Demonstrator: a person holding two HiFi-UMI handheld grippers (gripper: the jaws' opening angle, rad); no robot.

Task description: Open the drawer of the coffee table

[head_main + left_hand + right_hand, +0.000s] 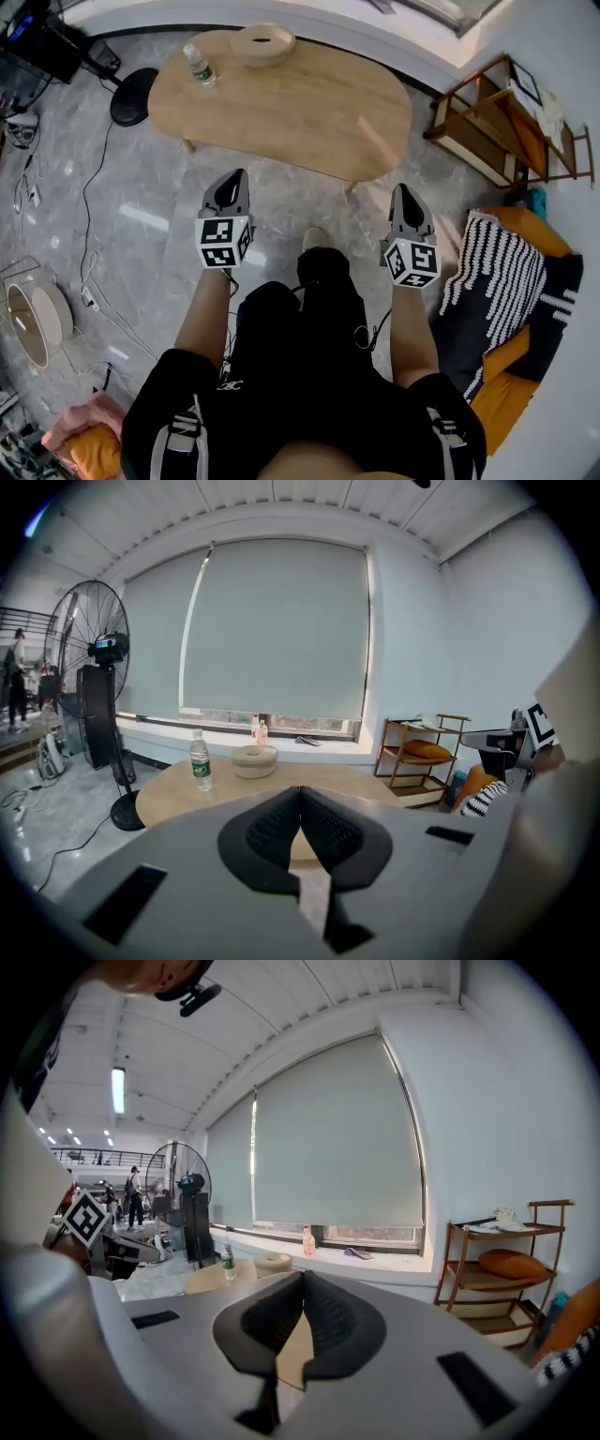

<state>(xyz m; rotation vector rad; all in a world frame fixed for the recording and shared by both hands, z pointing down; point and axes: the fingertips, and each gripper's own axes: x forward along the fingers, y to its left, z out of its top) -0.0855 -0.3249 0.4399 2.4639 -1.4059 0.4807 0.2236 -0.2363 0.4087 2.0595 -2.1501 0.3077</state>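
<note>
The oval wooden coffee table [300, 103] stands ahead of me, seen from above in the head view; its drawer is not visible from here. My left gripper [233, 178] hangs over the floor short of the table's near edge, jaws shut with nothing in them. My right gripper [404, 191] is level with it on the right, also shut and empty. In the left gripper view the shut left gripper [301, 791] points at the coffee table [178, 789]. The right gripper [302, 1277] covers most of the coffee table [211, 1279] in its own view.
A water bottle [199, 65] and a round wooden bowl [263, 43] stand on the table's far end. A fan base [132, 96] and cables lie at left, a wooden shelf [502, 117] at right, a striped cushion [502, 272] beside my right arm.
</note>
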